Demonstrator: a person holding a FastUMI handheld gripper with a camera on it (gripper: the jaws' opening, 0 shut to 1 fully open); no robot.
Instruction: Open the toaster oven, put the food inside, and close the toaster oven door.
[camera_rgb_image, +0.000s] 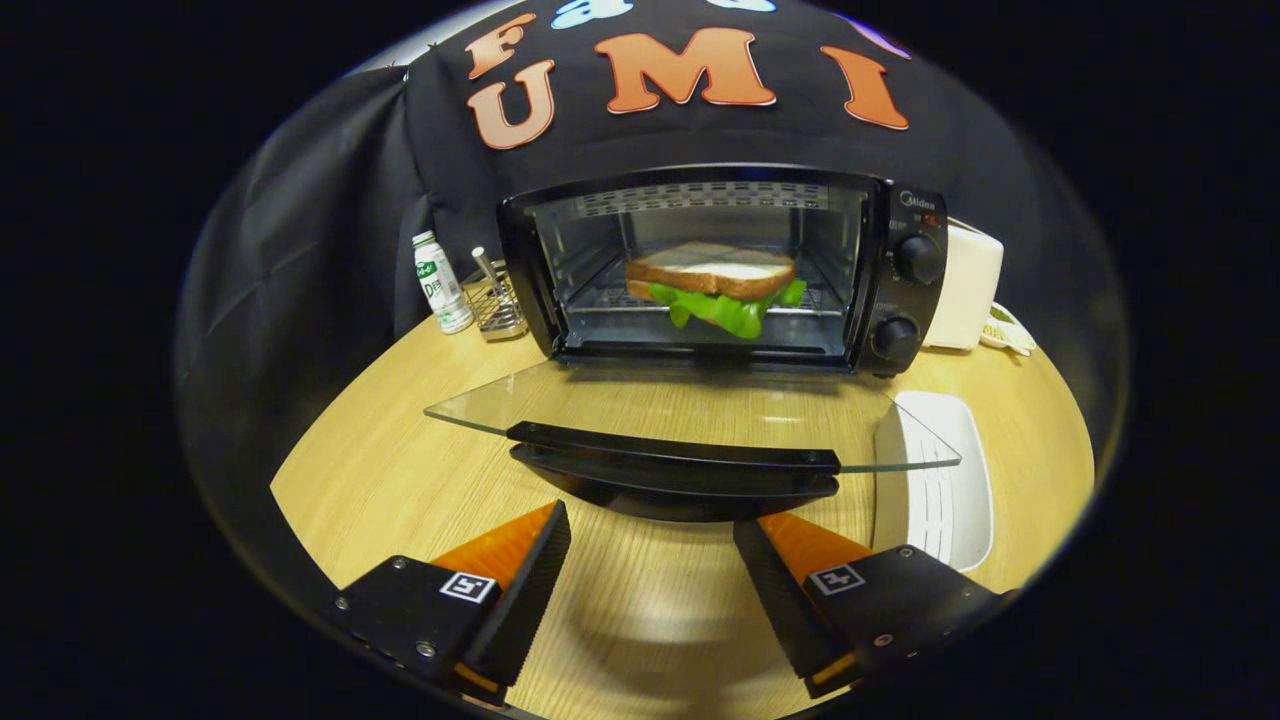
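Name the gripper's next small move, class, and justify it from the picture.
Probably slide the open gripper forward under the door handle to lift it: the sandwich already sits on the rack inside the toaster oven, while the glass door lies open.

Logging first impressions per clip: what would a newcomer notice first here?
The sandwich with green lettuce sits on the rack inside the open toaster oven. Its glass door lies folded down flat, handle just ahead of the open, empty gripper. A white tray lies beside the door.
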